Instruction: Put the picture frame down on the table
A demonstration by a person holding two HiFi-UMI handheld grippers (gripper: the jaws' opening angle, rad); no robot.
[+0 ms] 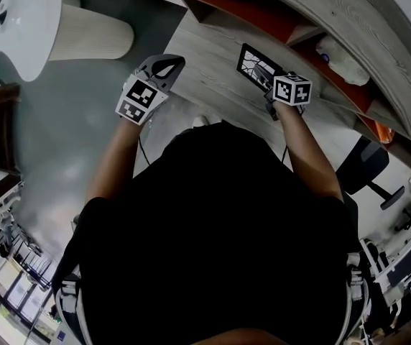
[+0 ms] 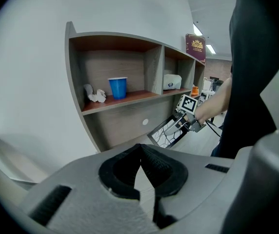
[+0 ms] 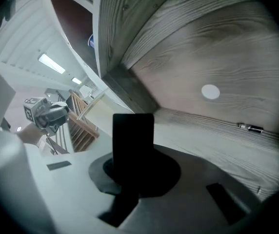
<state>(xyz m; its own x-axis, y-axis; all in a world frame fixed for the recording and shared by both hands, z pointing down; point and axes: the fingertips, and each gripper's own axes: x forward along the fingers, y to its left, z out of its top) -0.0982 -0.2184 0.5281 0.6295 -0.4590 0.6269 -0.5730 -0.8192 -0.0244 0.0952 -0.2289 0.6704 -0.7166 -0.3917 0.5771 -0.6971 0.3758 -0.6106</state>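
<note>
The picture frame (image 1: 254,64), black-edged with a white cracked pattern, is held tilted over the light wood table (image 1: 209,49), close to the shelf unit's lower panel. My right gripper (image 1: 271,86) is shut on its near edge. In the right gripper view the frame (image 3: 133,129) rises as a dark slab between the jaws. The left gripper view shows the frame (image 2: 168,133) and the right gripper (image 2: 186,123) from the side; I cannot tell whether the frame's lower corner touches the table. My left gripper (image 1: 164,67) hovers at the table's left edge, its pads (image 2: 151,162) closed together on nothing.
A wooden shelf unit (image 2: 129,99) stands behind the table with a blue cup (image 2: 117,87), crumpled paper and a white box on it. A white chair (image 1: 29,20) sits to the left over grey floor. A black office chair (image 1: 367,165) is at the right.
</note>
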